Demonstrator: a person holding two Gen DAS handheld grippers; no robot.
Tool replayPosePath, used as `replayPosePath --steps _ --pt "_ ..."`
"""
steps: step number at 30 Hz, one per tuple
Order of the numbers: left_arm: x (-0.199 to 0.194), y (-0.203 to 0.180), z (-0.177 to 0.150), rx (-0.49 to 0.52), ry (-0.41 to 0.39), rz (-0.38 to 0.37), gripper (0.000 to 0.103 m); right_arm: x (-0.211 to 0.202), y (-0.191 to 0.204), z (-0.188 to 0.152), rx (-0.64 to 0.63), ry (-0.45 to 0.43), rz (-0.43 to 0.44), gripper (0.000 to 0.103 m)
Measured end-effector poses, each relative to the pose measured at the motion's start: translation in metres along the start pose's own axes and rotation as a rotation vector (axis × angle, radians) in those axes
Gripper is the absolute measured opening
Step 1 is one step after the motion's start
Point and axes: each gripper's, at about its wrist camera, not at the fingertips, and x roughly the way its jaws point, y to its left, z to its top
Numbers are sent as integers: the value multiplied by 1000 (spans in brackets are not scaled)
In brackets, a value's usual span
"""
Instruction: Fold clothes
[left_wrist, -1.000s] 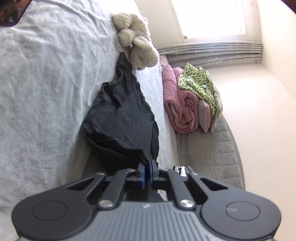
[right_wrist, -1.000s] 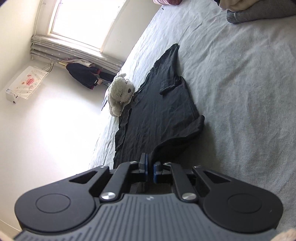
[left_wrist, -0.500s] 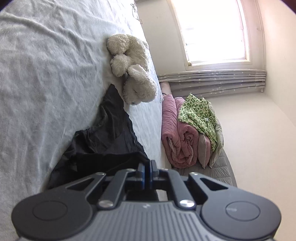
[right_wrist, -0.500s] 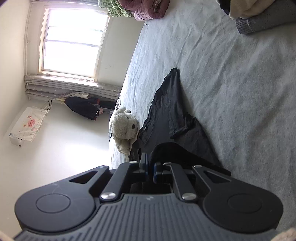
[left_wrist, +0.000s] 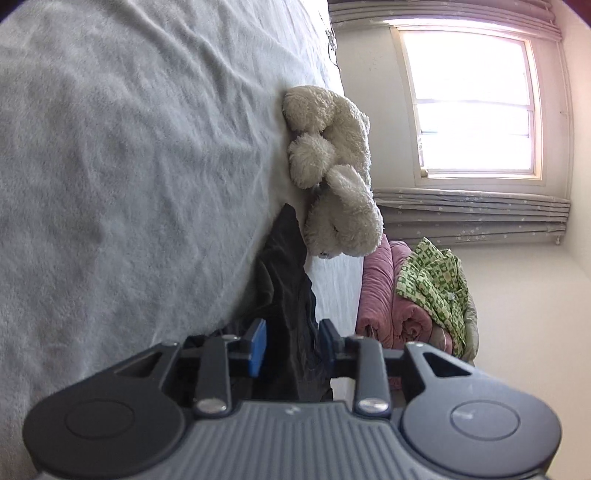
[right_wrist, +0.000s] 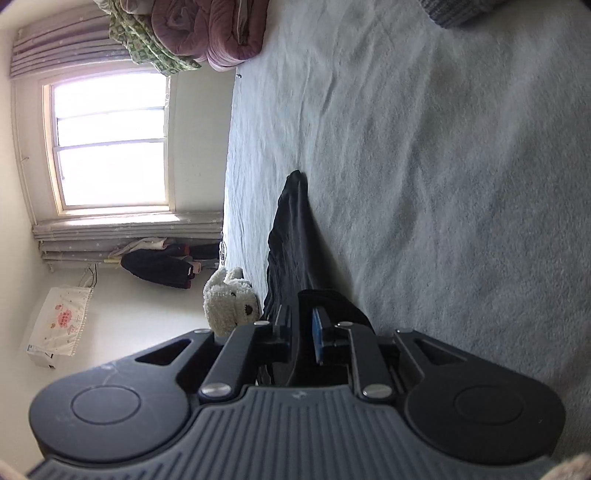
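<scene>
A black garment lies bunched lengthwise on the grey bedspread. In the left wrist view it runs from the plush toy down between my fingers. My left gripper is open, its blue pads well apart, with loose black cloth between them. In the right wrist view the same garment stretches away as a narrow dark strip and a fold bulges over one finger. My right gripper stands slightly open, low over the bed, with cloth in the narrow gap.
A cream plush toy lies beside the garment near the bed's edge. A rolled pink quilt and a green patterned cloth are stacked by the window. Grey knitwear sits at the far corner. Dark clothes hang by the curtain.
Both grippers carried the garment's edge forward and down, folding it over itself. The left gripper, shut before, has opened wide. The right gripper's gap has widened a little.
</scene>
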Motion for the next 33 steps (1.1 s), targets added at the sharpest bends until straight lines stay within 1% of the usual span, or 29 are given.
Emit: replayPosePath --steps 1,2,4,6,7,9,11,14,15,16,17,18,19,20,21,23,27,29,30,31,32,33 --pt "-2 -3 0 32 -7 0 40 -3 1 1 -18 -13 -2 30" --pt "-4 -8 -1 86 -16 17 40 -8 6 -1 -69 -27 -18 31" --pt "-7 -23 -6 233 -42 65 40 -11 22 -11 -222 -55 -79 31" --pt "-10 -36 -14 370 -59 82 39 -10 38 -23 -378 -77 -142 31" --pt "-9 -42 -20 442 -58 83 39 -5 47 -33 -469 -80 -170 31" --pt "-5 -54 -31 577 -31 93 39 5 64 -55 -653 -86 -225 31" --pt "3 -64 -48 725 -7 119 36 16 74 -80 -823 -93 -272 31" --pt "21 -68 -71 918 -5 212 29 39 79 -119 -1086 -104 -348 31" --pt "26 -66 -76 965 -23 249 24 46 78 -131 -1161 -112 -376 31" --pt "31 -64 -79 1009 -46 286 21 52 76 -138 -1211 -122 -396 31" --pt "35 -60 -79 1030 -71 316 21 57 74 -143 -1256 -133 -415 31" --pt "39 -54 -76 1038 -84 348 19 65 70 -139 -1276 -140 -445 31" --pt "42 -48 -73 1045 -96 381 8 73 64 -133 -1291 -147 -477 30" --pt "45 -39 -70 1050 -102 401 3 73 62 -128 -1273 -148 -479 22" --pt "45 -32 -67 1041 -103 385 3 72 61 -124 -1250 -148 -476 19" --pt "43 -32 -61 1005 -92 370 3 69 58 -115 -1203 -148 -471 19" --pt "39 -34 -62 1000 -95 371 3 63 52 -98 -1110 -147 -460 19" --pt "33 -37 -60 950 -82 375 3 60 49 -90 -1063 -147 -454 20" --pt "31 -40 -59 915 -68 374 3 58 47 -85 -1040 -146 -451 24" --pt "30 -43 -57 879 -53 373 6 54 51 -87 -1019 -139 -451 27" --pt "27 -46 -56 847 -40 376 9 50 55 -89 -998 -130 -450 34" --pt "24 -50 -55 816 -28 380 17 47 59 -89 -977 -124 -451 38"
